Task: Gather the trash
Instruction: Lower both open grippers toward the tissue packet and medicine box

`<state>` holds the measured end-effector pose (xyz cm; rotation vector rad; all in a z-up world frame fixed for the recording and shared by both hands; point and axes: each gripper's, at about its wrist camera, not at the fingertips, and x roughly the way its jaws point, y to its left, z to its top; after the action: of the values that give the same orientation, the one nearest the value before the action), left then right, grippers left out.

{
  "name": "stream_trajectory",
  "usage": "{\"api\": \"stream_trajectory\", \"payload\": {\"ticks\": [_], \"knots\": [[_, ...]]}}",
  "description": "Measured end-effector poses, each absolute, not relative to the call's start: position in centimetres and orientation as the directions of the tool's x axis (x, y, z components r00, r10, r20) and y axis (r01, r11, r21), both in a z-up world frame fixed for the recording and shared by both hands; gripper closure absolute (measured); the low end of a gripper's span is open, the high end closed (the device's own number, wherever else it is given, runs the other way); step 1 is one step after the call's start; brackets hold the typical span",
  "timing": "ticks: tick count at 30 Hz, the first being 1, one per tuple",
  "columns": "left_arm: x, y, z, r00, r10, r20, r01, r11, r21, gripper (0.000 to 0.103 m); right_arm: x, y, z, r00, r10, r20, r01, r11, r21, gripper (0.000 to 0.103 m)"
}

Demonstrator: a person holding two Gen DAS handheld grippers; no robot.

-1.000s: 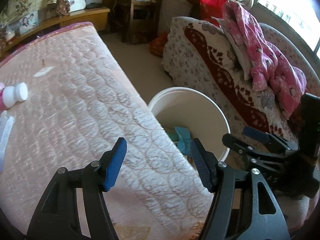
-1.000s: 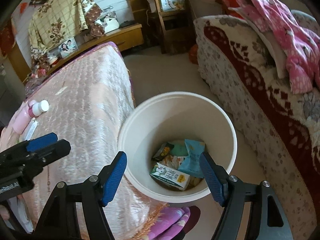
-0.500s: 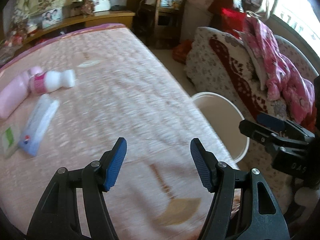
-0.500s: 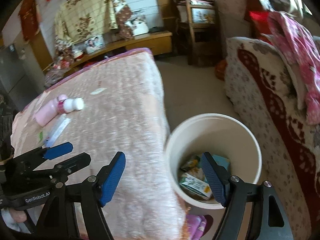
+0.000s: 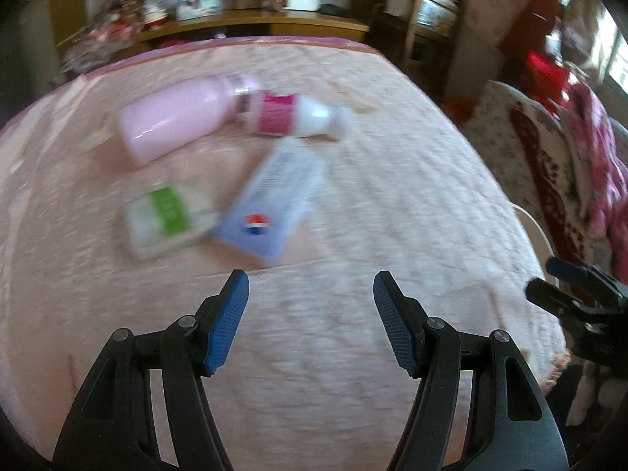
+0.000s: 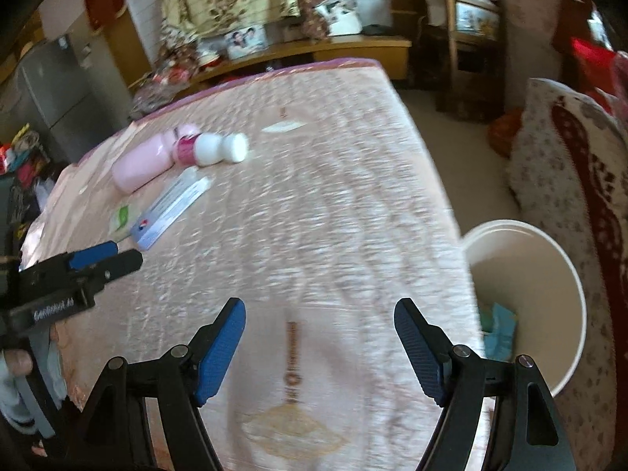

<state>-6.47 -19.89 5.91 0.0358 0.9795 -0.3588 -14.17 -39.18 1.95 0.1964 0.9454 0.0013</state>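
Trash lies on the pink quilted bed [image 5: 392, 180]: a pink bottle [image 5: 176, 119], a white bottle with a pink label [image 5: 298, 117], a pale blue box [image 5: 274, 200] and a green-and-white packet [image 5: 165, 216]. My left gripper [image 5: 310, 314] hangs open just short of the blue box, nothing between its pads. My right gripper [image 6: 320, 347] is open and empty over the bed's near end. The same trash shows in the right wrist view: pink bottle [image 6: 141, 163], white bottle [image 6: 214, 148], blue box [image 6: 170, 206]. The white bucket [image 6: 549, 267] beside the bed holds blue wrappers [image 6: 498, 329].
A sofa with a floral cover [image 6: 569, 165] stands right of the bucket, with pink clothes [image 5: 588, 149] piled on it. A wooden shelf [image 6: 314, 45] and a rack [image 6: 467, 31] line the far wall. A grey fridge [image 6: 51, 94] is at the left.
Both grippers have swung left from the bucket to over the bed. The bottles, box and packet have come into the middle of the left wrist view. Both stay open.
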Motion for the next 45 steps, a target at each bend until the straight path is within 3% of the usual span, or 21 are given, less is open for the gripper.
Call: {"api": "stream_trajectory", "payload": {"ticks": [24, 35, 45], "knots": [[-1.5, -11.0, 4.8, 0.557, -0.174, -0.812, 0.162, 0.982, -0.100, 0.038, -9.1, -32.4, 0.4, 0.537, 0.166, -0.827, 0.006, 0.980, 0.201, 0.027], [0.5, -7.4, 4.7, 0.564, -0.164, -0.809, 0.104, 0.986, -0.127, 0.038, -2.0, -27.6, 0.1, 0.549, 0.233, -0.802, -0.004, 0.961, 0.276, 0.027], [2.6, -5.9, 4.9, 0.558, -0.208, -0.803, 0.106, 0.978, -0.179, 0.038, 4.9, -23.7, -1.1, 0.543, 0.183, -0.819, 0.044, 0.968, 0.246, 0.023]]}}
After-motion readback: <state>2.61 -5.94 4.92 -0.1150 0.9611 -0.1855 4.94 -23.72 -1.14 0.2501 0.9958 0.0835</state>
